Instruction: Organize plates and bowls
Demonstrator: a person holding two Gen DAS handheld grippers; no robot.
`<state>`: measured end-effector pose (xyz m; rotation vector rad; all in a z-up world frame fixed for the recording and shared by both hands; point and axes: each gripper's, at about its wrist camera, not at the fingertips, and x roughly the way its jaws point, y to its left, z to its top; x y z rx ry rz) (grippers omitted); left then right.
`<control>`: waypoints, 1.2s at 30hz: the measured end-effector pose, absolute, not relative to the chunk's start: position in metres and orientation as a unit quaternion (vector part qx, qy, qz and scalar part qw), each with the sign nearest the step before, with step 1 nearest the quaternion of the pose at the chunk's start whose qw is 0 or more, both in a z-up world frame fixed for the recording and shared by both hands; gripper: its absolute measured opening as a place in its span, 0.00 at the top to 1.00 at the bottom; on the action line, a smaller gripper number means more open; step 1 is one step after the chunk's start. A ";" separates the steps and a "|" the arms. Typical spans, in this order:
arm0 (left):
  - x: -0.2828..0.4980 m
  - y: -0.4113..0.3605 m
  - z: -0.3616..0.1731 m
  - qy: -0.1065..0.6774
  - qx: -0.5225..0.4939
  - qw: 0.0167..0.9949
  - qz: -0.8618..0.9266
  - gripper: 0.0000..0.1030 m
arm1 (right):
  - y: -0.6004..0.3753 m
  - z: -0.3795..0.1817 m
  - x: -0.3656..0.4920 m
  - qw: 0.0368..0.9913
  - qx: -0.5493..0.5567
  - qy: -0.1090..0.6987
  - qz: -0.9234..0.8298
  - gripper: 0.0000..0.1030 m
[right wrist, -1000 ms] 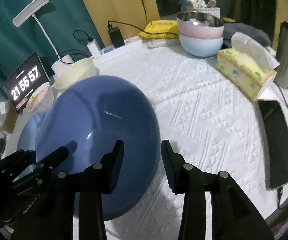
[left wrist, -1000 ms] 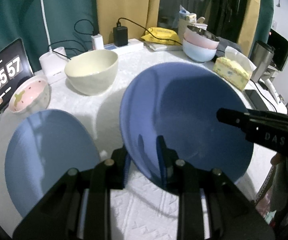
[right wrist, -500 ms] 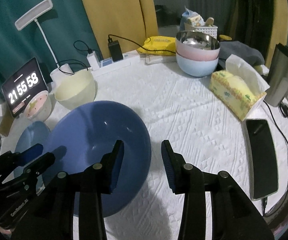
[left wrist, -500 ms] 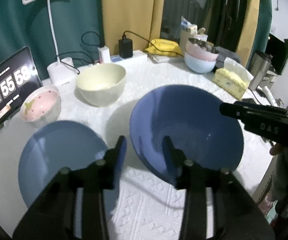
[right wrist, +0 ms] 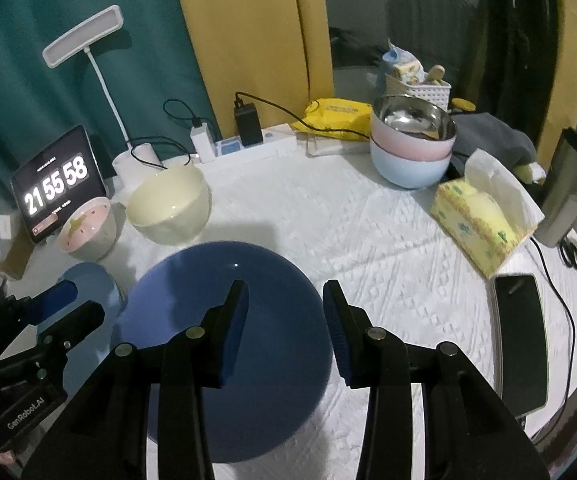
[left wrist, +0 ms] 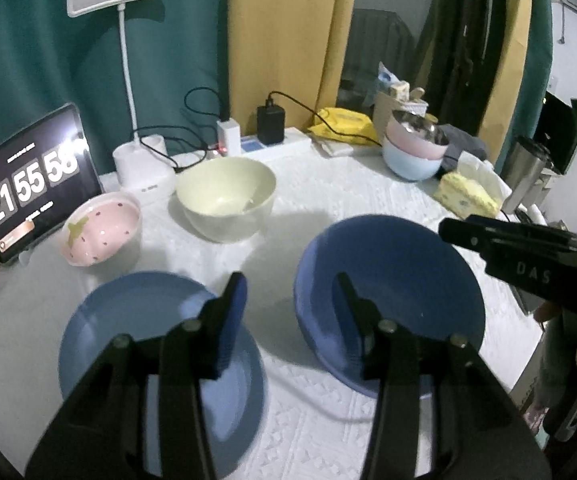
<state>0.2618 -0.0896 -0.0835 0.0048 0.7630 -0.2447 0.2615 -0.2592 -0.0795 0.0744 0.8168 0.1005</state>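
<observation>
The large dark blue bowl (left wrist: pixel 400 280) (right wrist: pixel 208 300) sits upright on the white cloth. My left gripper (left wrist: pixel 288 308) hangs open above and just left of its near rim, gripping nothing. My right gripper (right wrist: pixel 284 316) is open over the bowl's right rim, its pads clear of it. A blue plate (left wrist: pixel 136 320) (right wrist: pixel 88 280) lies left of the bowl. Behind stand a cream bowl (left wrist: pixel 224 196) (right wrist: pixel 168 208) and a pink strawberry bowl (left wrist: pixel 100 228) (right wrist: pixel 88 232). At the far right is a stack of pink and pale blue bowls (left wrist: pixel 412 148) (right wrist: pixel 408 160) with a steel one on top.
A clock tablet (right wrist: pixel 56 188), a desk lamp (left wrist: pixel 144 172) and a power strip (right wrist: pixel 256 144) with cables line the back. A yellow tissue box (right wrist: pixel 476 224), a phone (right wrist: pixel 520 336) and a steel mug (right wrist: pixel 572 188) occupy the right side near the table edge.
My left gripper was shut on the blue bowl's near rim; it has opened and let go. Both grippers have risen and pulled back, so the bowl looks smaller.
</observation>
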 end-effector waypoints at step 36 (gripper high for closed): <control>0.353 -0.020 -0.068 0.366 -0.017 0.927 -0.076 0.55 | -0.184 -0.060 0.351 0.913 -0.007 0.399 0.087 0.60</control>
